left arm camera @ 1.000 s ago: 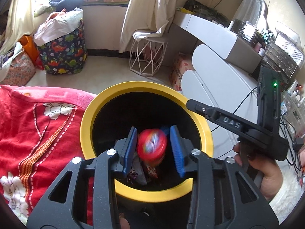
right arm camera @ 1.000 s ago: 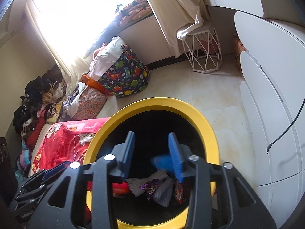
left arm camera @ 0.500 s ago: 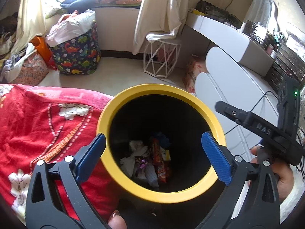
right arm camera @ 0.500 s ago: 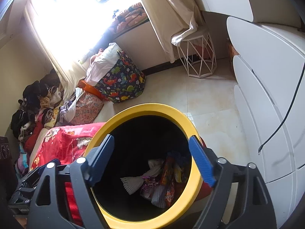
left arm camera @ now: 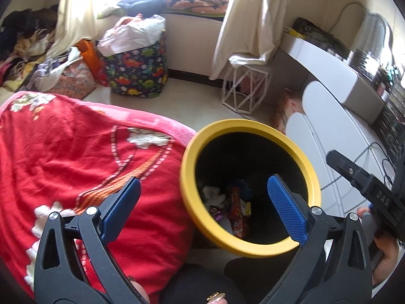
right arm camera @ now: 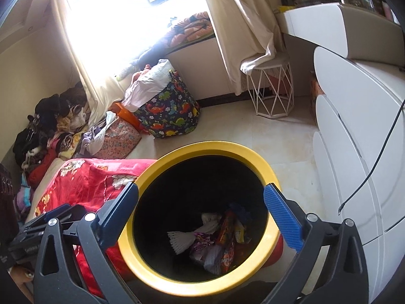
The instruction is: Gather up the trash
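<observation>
A black bin with a yellow rim (left arm camera: 243, 124) (right arm camera: 215, 145) stands beside the bed. In its bottom lie several wrappers and paper scraps (left arm camera: 236, 207) (right arm camera: 222, 238). My left gripper (left arm camera: 204, 179) is open and holds nothing. One blue pad hangs over the red blanket, the other over the bin's mouth. My right gripper (right arm camera: 201, 185) hovers above the bin, its jaws opening wide with nothing between them. Its black body (left arm camera: 367, 182) shows at the right edge of the left wrist view, held by a hand (left arm camera: 384, 253).
A red flowered blanket (left arm camera: 76, 157) (right arm camera: 88, 177) covers the bed left of the bin. White rounded drawers (left arm camera: 329, 126) (right arm camera: 354, 126) with a hanging cable (right arm camera: 374, 159) stand at the right. Farther back are a dinosaur-print basket (left arm camera: 136, 73) and a white wire stool (left arm camera: 245, 91).
Both grippers opened wide. A red wrapper left the left jaws and a blue piece left the right jaws, into the bin. Both grippers rose, and the left one shifted towards the blanket.
</observation>
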{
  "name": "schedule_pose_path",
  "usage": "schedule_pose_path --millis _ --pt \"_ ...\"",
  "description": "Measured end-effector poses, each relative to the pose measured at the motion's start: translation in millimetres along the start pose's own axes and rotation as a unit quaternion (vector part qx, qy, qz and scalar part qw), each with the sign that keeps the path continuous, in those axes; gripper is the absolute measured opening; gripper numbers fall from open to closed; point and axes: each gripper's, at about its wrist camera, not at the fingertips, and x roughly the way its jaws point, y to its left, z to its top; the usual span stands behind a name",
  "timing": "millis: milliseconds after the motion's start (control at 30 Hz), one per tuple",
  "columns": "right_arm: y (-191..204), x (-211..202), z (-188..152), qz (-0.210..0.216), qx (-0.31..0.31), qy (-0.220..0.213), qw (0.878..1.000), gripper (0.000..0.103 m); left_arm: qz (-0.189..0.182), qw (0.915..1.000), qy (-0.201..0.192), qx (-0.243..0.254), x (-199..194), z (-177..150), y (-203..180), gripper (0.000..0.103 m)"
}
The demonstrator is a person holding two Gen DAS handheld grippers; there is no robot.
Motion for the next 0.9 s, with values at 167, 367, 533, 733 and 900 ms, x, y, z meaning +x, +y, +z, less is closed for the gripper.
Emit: schedule_pose_path --millis 167,367,533,733,900 --pt "20 -12 -10 0.004 -0.024 -0.008 1.000 0.097 0.024 0.9993 -0.024 -0.015 -20 -1 16 0.092" --pt "50 -42 -30 0.004 -0.073 -0.083 0.994 0.097 0.070 0.9938 -0.086 -0.010 -56 -16 30 0.092" --pt "70 -68 -53 -0.008 -0.118 -0.163 0.980 0.097 0.091 0.9876 -0.127 -0.013 -82 -36 42 0.092" --pt "75 -90 -77 -0.016 -0.136 -0.226 0.964 0.097 0.119 0.9773 -0.174 -0.017 -112 -60 50 0.092" --pt "79 -94 -83 -0.013 -0.146 -0.240 0.960 0.097 0.126 0.9737 -0.188 -0.022 -124 -64 53 0.092"
